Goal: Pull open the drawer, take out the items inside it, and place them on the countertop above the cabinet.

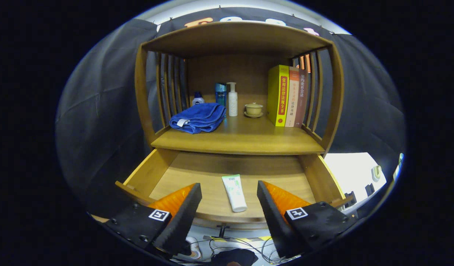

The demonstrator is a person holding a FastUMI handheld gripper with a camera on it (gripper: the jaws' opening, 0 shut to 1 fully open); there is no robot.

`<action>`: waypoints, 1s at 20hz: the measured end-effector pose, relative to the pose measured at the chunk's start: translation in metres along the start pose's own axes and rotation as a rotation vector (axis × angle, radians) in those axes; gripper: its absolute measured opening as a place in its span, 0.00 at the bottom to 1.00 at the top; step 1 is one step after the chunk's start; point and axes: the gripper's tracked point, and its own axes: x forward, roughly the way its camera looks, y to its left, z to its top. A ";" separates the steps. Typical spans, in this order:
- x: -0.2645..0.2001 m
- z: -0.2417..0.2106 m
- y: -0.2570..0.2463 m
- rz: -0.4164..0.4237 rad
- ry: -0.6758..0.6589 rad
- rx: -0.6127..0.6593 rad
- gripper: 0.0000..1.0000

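The wooden drawer is pulled out below the cabinet's countertop. A white tube with green print lies on the drawer floor near its front wall, cap end toward me. My gripper hovers above the drawer's front edge, open, with the tube lying in the gap between the two fingers and below them. Neither finger touches the tube. A folded blue towel rests on the left of the countertop.
On the countertop stand a small jar, a blue bottle, a white pump bottle, a lidded cup on a saucer and three upright books. Slatted side walls and a top board enclose it. Cables lie on the floor below.
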 end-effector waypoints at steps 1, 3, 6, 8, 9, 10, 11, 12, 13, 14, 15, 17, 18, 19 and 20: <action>0.011 0.000 0.000 0.010 0.029 -0.001 0.99; 0.033 0.001 -0.004 0.009 0.079 -0.006 0.99; 0.067 -0.006 -0.008 0.014 0.187 -0.030 0.99; 0.087 -0.015 -0.013 0.001 0.274 -0.057 0.99; 0.096 -0.017 -0.015 -0.005 0.304 -0.056 0.99; 0.103 -0.020 -0.016 -0.002 0.342 -0.060 0.99; 0.111 -0.025 -0.015 0.005 0.386 -0.069 0.99; 0.118 -0.027 -0.019 0.000 0.412 -0.069 0.99; 0.126 -0.035 -0.019 0.004 0.455 -0.073 0.99; 0.130 -0.039 -0.019 -0.005 0.483 -0.063 0.99; 0.135 -0.047 -0.018 0.001 0.524 -0.068 0.99; 0.138 -0.058 -0.014 0.011 0.574 -0.064 0.99; 0.140 -0.062 -0.016 0.010 0.593 -0.081 0.99; 0.141 -0.066 -0.016 0.005 0.611 -0.096 0.99; 0.143 -0.068 -0.014 0.005 0.624 -0.099 0.99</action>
